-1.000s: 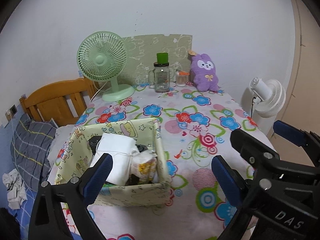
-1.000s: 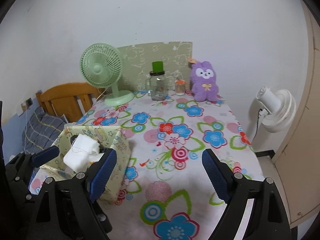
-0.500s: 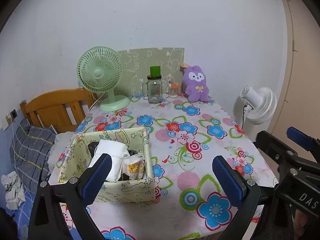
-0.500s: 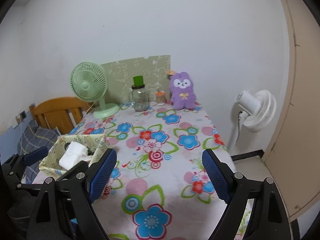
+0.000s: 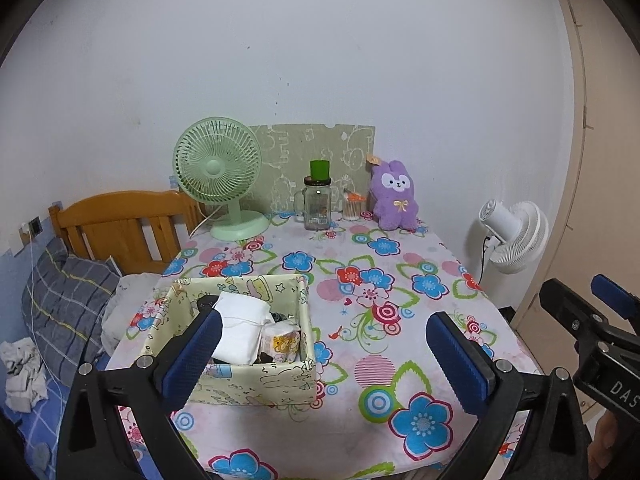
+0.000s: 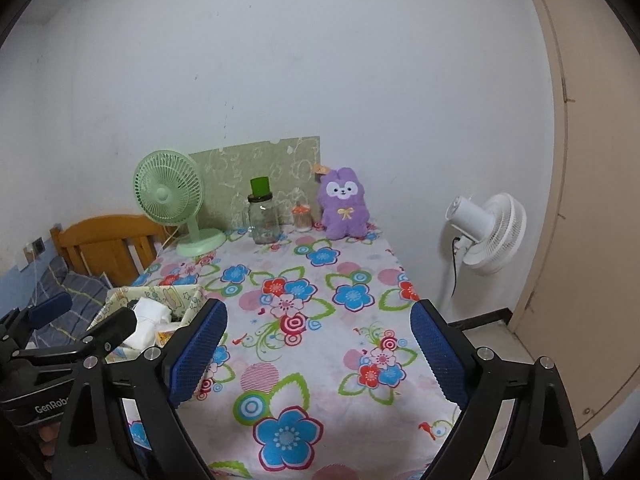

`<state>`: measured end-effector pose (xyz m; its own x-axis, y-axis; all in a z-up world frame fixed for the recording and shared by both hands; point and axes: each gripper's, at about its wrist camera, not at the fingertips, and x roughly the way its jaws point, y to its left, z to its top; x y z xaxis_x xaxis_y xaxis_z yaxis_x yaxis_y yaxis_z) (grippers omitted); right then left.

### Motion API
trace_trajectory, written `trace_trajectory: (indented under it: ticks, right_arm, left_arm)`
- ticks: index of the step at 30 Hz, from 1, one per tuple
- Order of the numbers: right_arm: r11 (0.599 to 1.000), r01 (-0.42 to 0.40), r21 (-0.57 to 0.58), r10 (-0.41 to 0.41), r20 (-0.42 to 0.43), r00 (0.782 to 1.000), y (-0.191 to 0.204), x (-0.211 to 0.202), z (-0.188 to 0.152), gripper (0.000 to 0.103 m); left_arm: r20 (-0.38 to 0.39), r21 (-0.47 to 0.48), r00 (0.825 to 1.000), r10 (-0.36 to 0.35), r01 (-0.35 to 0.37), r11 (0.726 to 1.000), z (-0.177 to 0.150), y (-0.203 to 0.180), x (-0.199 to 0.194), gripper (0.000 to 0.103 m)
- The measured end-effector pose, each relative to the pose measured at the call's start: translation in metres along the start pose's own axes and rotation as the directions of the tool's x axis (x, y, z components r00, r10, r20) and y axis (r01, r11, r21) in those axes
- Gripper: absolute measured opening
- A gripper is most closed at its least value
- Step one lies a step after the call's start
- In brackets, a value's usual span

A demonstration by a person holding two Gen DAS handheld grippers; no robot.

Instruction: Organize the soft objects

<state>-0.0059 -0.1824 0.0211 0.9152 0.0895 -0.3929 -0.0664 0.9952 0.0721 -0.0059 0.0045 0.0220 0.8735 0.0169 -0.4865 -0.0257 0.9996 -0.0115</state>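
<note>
A pale patterned fabric box (image 5: 276, 378) stands on the near left of the flowered table (image 5: 400, 300). It holds a folded white cloth (image 5: 240, 326) and a small printed packet (image 5: 282, 340). A purple plush rabbit (image 5: 394, 196) sits upright at the table's far edge by the wall. My left gripper (image 5: 326, 360) hangs open before the table's near edge, its left finger in front of the box. My right gripper (image 6: 318, 340) is to the right of the box (image 6: 160, 294), its jaws opening with nothing between them. The plush rabbit (image 6: 344, 204) is far ahead of it.
At the back stand a green desk fan (image 5: 218, 168), a glass jar with a green lid (image 5: 318, 204), a small jar (image 5: 352, 208) and a patterned board (image 5: 312, 152). A white floor fan (image 5: 514, 236) stands to the right. A bed with a wooden headboard (image 5: 120, 224) lies to the left.
Both grippers have drawn back from the table and risen, so the box and the plush look smaller and the table's near edge shows. Both stay empty.
</note>
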Motion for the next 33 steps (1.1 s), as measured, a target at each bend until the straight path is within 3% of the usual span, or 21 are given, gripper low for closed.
trace_trajectory:
  ticks: [9, 33]
  right_arm:
    - [1.000, -0.008, 0.007, 0.008, 0.014, 1.000, 0.003, -0.010, -0.004, 0.098]
    - [1.000, -0.015, 0.009, 0.015, 0.017, 1.000, 0.005, -0.010, -0.003, 0.098]
  left_arm:
    - [0.026, 0.040, 1.000, -0.004, 0.003, 0.999, -0.003, -0.006, -0.006, 0.103]
    - [0.046, 0.039, 0.999, 0.012, -0.014, 0.999, -0.001, -0.006, -0.013, 0.103]
